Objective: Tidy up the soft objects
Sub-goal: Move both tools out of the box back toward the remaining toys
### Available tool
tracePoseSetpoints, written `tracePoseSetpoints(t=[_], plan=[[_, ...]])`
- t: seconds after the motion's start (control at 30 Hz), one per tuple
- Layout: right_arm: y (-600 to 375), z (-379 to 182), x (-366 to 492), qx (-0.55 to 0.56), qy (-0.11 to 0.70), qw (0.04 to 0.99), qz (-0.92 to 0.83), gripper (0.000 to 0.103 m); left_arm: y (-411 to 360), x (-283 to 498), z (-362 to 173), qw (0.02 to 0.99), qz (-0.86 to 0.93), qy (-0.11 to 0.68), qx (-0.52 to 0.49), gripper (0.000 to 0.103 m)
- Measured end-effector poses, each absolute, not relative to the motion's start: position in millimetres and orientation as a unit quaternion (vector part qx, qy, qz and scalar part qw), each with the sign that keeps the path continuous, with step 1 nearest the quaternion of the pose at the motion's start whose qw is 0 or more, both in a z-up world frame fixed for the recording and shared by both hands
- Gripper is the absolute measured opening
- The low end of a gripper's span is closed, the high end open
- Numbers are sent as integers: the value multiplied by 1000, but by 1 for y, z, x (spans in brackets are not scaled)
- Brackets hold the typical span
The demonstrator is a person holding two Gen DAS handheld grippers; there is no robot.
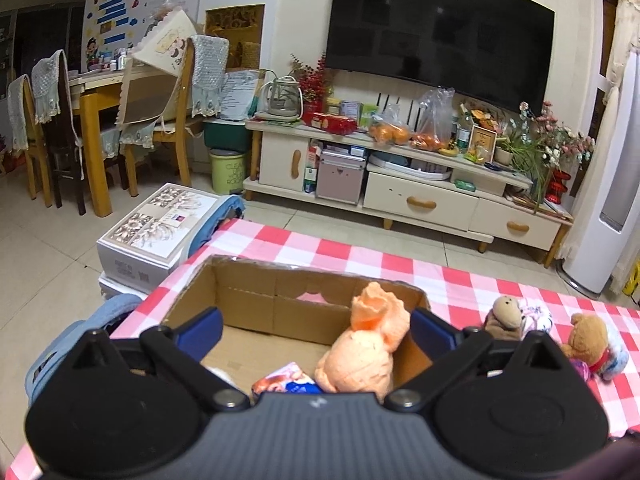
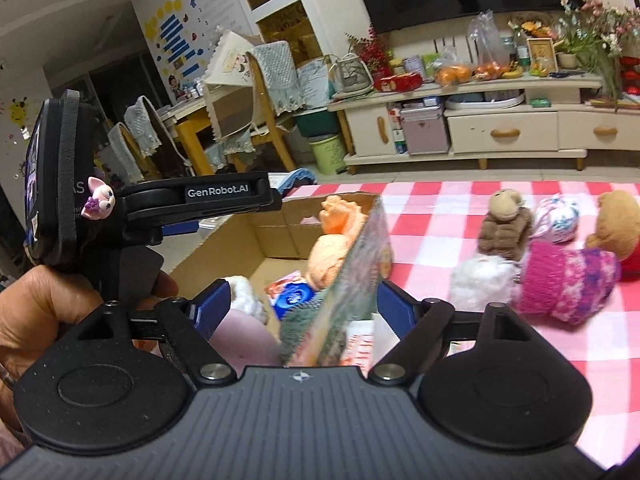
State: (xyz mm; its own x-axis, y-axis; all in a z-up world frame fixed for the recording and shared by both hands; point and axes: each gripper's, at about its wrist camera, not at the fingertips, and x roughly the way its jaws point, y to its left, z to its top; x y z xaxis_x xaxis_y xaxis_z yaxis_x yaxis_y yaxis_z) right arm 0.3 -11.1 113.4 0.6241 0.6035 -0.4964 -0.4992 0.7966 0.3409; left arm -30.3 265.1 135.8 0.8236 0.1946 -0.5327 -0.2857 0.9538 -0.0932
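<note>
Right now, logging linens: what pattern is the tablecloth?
Red-and-white checked tablecloth; right wrist view shows it best.

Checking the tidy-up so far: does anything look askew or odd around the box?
Yes: a blurred packet stands tilted on edge between the open right gripper fingers, over the box, not lying flat like the orange toy inside.

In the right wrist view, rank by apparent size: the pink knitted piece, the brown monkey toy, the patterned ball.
1. pink knitted piece, though it lies nearest the camera
2. brown monkey toy
3. patterned ball
</note>
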Motion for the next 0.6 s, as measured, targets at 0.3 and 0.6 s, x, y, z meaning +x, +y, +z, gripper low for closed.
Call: tracePoseSetpoints(t=[0.3, 0.6], plan=[[-24, 110, -1, 93, 308, 906, 273, 102, 245, -28, 134, 953, 110, 273, -69, 102], [-35, 109, -9, 98, 309, 913, 246, 103, 222, -24, 131, 954, 95, 278, -53, 102]])
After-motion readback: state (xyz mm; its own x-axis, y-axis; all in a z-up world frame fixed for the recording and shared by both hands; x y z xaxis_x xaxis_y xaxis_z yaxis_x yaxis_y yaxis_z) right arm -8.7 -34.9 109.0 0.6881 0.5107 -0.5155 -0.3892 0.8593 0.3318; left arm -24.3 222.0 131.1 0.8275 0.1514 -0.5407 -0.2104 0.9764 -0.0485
